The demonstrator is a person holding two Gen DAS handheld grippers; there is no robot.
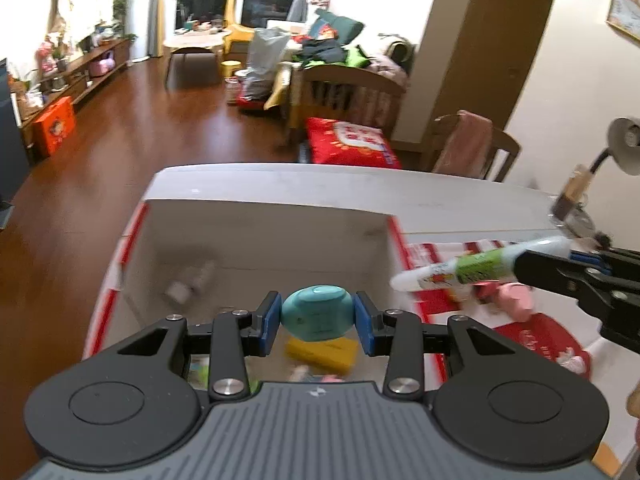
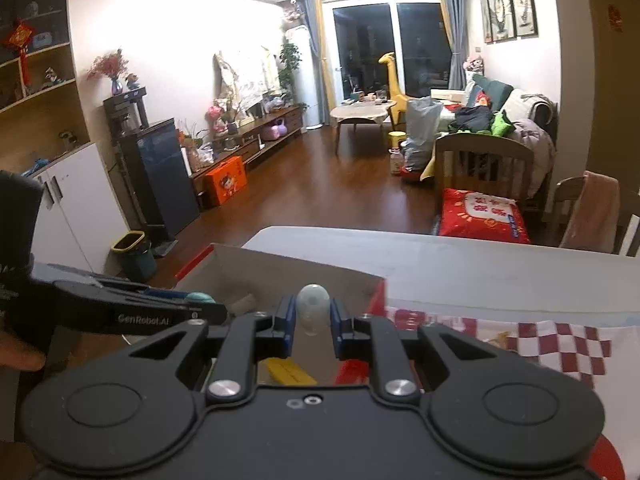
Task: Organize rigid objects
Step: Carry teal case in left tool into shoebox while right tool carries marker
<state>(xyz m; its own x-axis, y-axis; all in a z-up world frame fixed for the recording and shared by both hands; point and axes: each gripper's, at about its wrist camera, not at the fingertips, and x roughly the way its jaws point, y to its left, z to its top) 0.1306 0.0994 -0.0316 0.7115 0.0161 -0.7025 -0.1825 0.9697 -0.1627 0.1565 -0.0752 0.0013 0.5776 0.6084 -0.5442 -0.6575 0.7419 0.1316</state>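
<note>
- Left gripper [image 1: 317, 317]: black hinged linkage, blue flat pads clamped on teal bottle [image 1: 317, 313] — smooth rounded plastic, oval cap end toward camera, held above the open box.
- Right gripper [image 2: 312, 316]: same black build, blue pads closed on white tube [image 2: 313, 307]; in the left view the tube [image 1: 472, 265] is seen as a long cylinder with green-and-white printed label, rounded tip poking over the box's right wall.
- Table [image 1: 460, 200]: matte white flat top, rounded corner, wood floor beyond.
- Cardboard box [image 1: 260, 236]: open rectangular carton, plain pale inner walls, red-white striped flaps; set on the table's left part.
- Checked cloth [image 2: 560, 344]: red-white squares, laid flat on the table right of the box.
- Yellow block [image 1: 322, 354]: rectangular, smooth, lying on the box floor below the teal bottle.
- Small white bottle [image 1: 188, 284]: blurred, lying on its side at the box's far left; shape detail not readable.
- Pink toy [image 1: 512, 300]: glossy, rounded, on the cloth beneath the tube; form unclear.
</note>
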